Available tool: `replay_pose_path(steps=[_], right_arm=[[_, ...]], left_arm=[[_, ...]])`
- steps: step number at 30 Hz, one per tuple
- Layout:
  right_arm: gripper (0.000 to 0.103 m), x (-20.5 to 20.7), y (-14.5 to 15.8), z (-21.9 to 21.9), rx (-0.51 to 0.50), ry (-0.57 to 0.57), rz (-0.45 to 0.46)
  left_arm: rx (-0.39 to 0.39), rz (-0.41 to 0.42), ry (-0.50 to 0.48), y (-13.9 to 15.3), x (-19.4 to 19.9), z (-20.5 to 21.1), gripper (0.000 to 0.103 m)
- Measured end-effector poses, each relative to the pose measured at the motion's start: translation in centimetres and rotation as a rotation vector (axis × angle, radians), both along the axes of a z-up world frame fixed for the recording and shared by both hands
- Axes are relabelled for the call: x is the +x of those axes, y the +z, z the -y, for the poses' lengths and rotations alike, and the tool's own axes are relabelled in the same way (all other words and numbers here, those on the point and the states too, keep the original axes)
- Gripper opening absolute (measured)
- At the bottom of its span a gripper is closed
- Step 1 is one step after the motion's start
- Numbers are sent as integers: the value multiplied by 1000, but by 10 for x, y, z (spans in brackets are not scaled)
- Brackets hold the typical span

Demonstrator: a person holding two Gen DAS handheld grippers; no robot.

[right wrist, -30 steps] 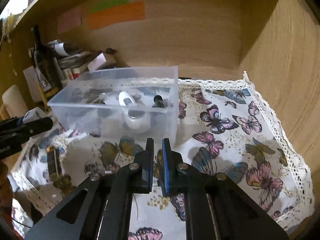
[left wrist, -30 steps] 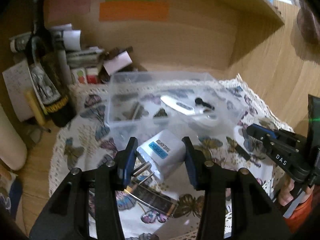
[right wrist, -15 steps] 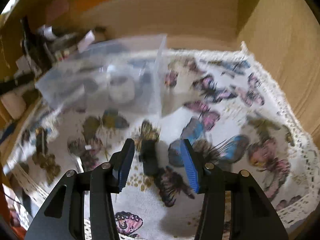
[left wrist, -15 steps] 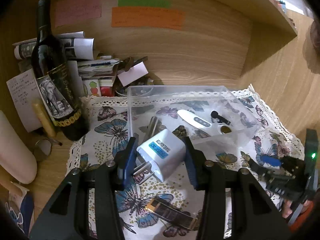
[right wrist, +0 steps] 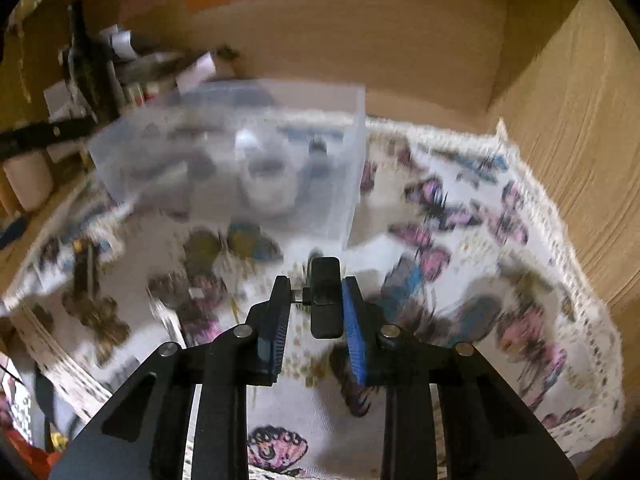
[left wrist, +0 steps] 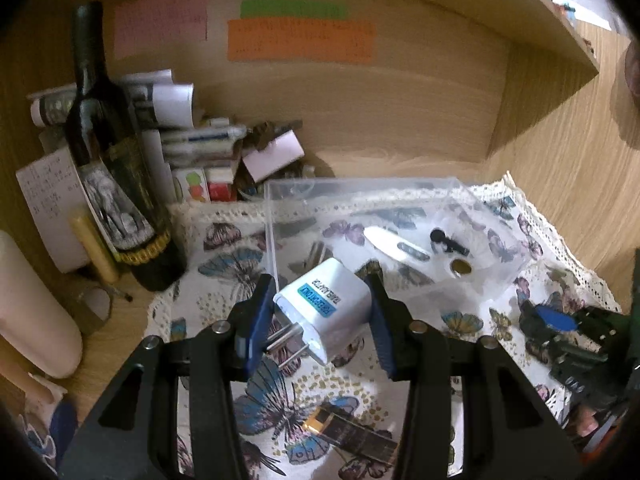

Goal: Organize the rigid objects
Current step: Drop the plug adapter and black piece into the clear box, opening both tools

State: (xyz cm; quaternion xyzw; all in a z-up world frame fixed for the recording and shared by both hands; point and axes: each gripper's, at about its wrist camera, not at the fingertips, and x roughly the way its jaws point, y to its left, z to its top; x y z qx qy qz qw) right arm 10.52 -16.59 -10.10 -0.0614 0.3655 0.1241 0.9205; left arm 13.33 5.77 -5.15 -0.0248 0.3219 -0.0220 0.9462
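While your left gripper (left wrist: 320, 320) clamps the white plug adapter (left wrist: 326, 312) just before the clear box (left wrist: 360, 188), your right gripper (right wrist: 314, 312) closes on a small black object (right wrist: 325, 296). Both are above the butterfly cloth (right wrist: 460, 240).

A white plastic plug adapter (left wrist: 328, 312) with a blue label and two metal prongs sits tilted between the left claw's (left wrist: 320, 320) pads, prongs toward the left pad. A small black rectangular block (right wrist: 325, 296) stands upright between the right claw's (right wrist: 316, 312) pads. Beyond both claws stands a clear plastic box (left wrist: 280, 200).
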Motion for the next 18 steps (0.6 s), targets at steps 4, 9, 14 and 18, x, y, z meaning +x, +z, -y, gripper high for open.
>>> replay_pose_path(steps=[4, 9, 14, 18], right_arm=[[24, 8, 40, -2, 48, 19, 96], [24, 36, 69, -11, 77, 38, 162], [24, 71, 66, -24, 81, 67, 132], [24, 99, 45, -37, 53, 86, 60]], left_arm=[[2, 31, 1, 14, 6, -1, 45], [-24, 2, -8, 16, 30, -3, 45], [-58, -81, -16, -1, 57, -3, 45], [-70, -149, -42, -19, 73, 1, 45]])
